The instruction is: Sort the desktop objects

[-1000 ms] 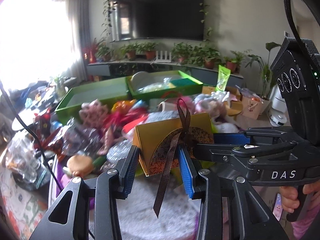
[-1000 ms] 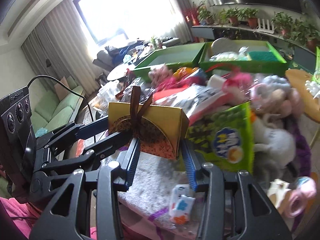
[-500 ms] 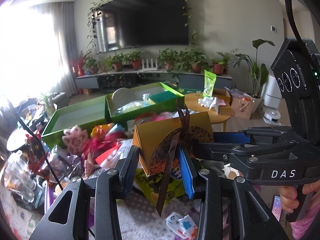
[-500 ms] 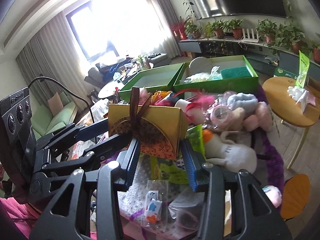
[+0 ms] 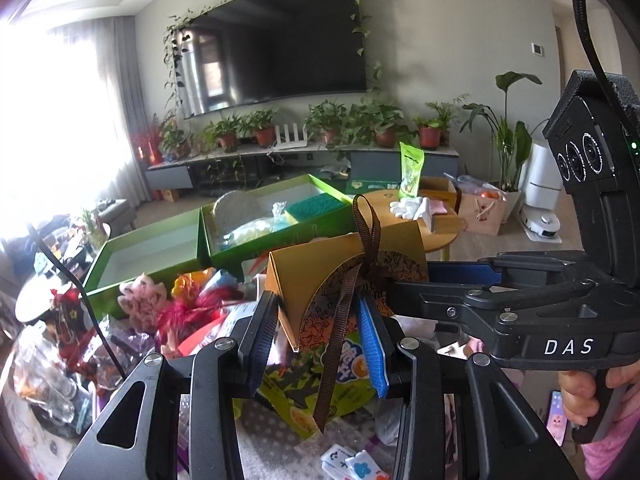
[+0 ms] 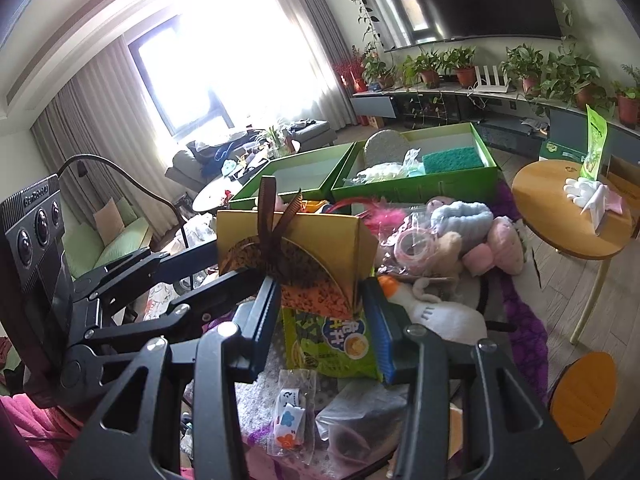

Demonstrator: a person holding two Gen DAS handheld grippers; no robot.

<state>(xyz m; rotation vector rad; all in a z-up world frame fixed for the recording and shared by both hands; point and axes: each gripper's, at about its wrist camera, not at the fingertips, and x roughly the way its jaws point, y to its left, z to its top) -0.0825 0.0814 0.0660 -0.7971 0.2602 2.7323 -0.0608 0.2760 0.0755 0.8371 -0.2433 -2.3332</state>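
Both my grippers, left gripper [image 5: 316, 340] and right gripper [image 6: 324, 320], pinch the gold gift box [image 5: 344, 276]; I'd carry it level toward the green trays [image 5: 276, 240] ahead, grip probably firm.

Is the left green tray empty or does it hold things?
Empty as far as visible: the left green tray shows only a bare pale floor, while the right tray holds a sponge and bags.

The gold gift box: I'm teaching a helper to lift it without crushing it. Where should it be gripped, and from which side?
Grip the gold gift box at its two narrow ends, below the brown ribbon, approaching from the near side; its flat end walls suit the pads.
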